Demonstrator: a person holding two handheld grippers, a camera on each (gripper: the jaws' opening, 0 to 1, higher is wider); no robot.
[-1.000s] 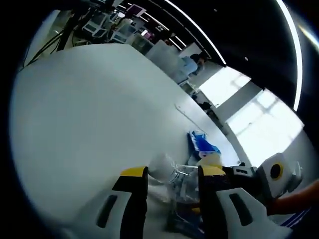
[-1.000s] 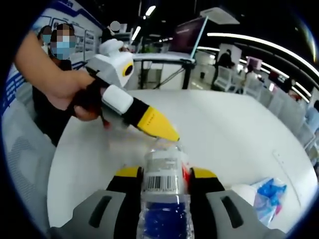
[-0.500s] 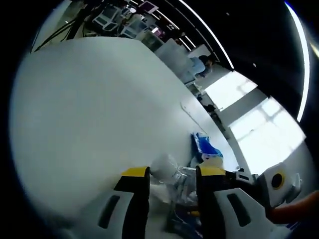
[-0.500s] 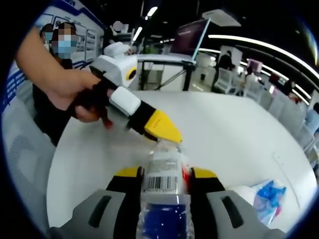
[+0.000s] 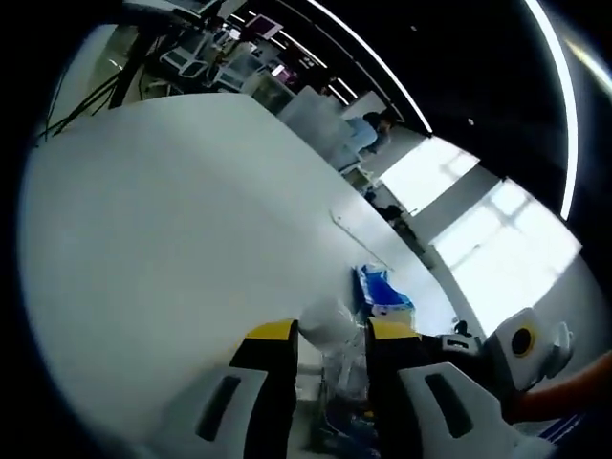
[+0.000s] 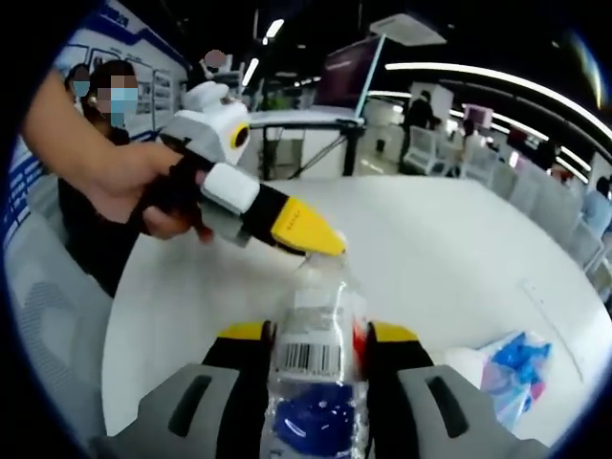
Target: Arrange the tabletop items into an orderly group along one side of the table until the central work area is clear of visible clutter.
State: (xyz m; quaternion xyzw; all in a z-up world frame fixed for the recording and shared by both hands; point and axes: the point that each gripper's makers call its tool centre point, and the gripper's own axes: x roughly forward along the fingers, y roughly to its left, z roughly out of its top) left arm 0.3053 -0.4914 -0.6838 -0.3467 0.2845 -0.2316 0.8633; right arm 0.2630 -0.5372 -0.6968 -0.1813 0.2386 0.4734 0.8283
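Right gripper (image 6: 313,337): clamped on the body of a clear plastic bottle (image 6: 314,349), which is held above the counter (image 6: 421,239); barcode label faced toward the camera.
Left gripper (image 6: 320,244): seen in the right gripper view closing on the bottle's top end; in the left gripper view (image 5: 330,337) its yellow tips are drawn nearly together around the bottle (image 5: 337,330); a firm clamp cannot be told.
Step in hand: judged a two-handed hold or handover of the bottle; one grip should be kept firm until the other is secured, so the thin wall is not crushed.
Count: one bottle; one blue-and-white packet (image 6: 516,363) near the counter's far edge.
Beyond: one masked person behind the left gripper.
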